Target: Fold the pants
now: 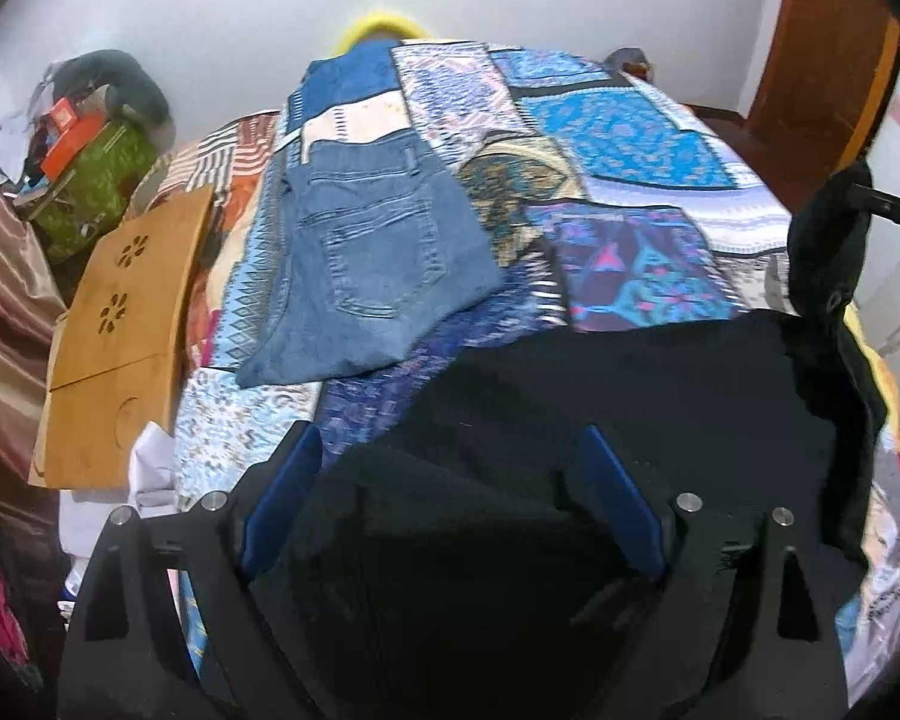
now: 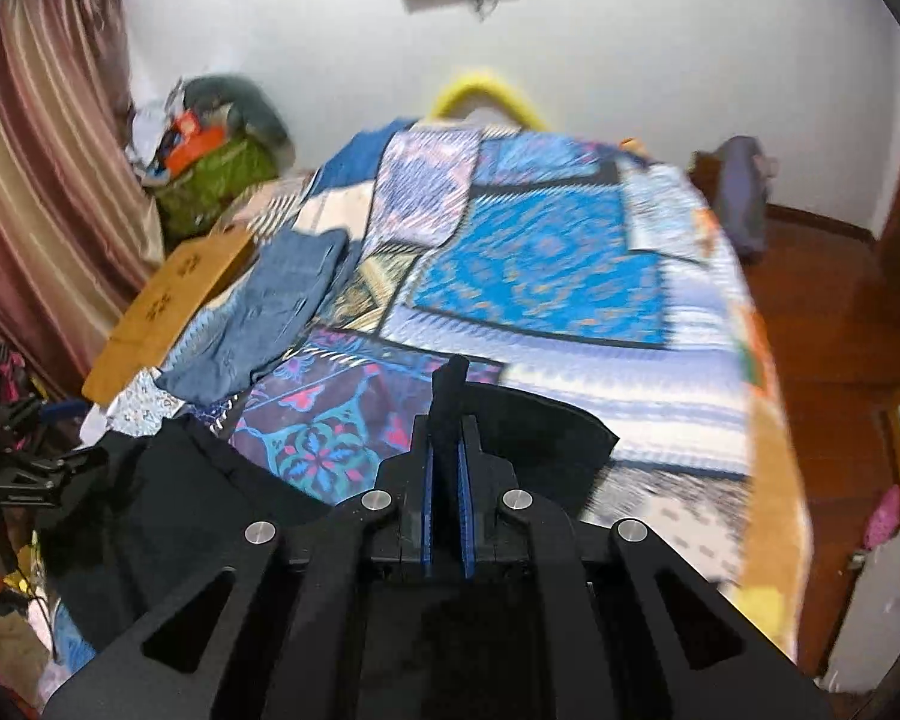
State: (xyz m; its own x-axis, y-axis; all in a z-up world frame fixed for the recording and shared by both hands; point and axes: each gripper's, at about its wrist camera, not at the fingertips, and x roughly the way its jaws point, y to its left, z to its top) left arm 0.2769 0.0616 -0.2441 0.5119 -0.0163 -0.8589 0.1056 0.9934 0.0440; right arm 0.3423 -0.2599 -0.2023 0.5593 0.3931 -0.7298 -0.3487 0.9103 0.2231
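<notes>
Black pants (image 1: 600, 396) lie on the near end of the bed and also show in the right wrist view (image 2: 168, 498). My left gripper (image 1: 450, 450) is open above the black cloth, its blue pads (image 1: 288, 480) spread wide. My right gripper (image 2: 447, 438) is shut on a fold of the black pants, which sticks up between its pads and is lifted at the bed's right side; it shows in the left wrist view (image 1: 834, 222). Folded blue jeans (image 1: 360, 252) lie further up the bed on the left and show in the right wrist view (image 2: 270, 312).
The bed has a blue patchwork quilt (image 1: 618, 138). A wooden lap tray (image 1: 120, 324) lies at its left edge. A green bag with clutter (image 1: 90, 180) and a curtain (image 2: 36, 180) stand at the left. Wooden floor (image 2: 840, 312) is at the right.
</notes>
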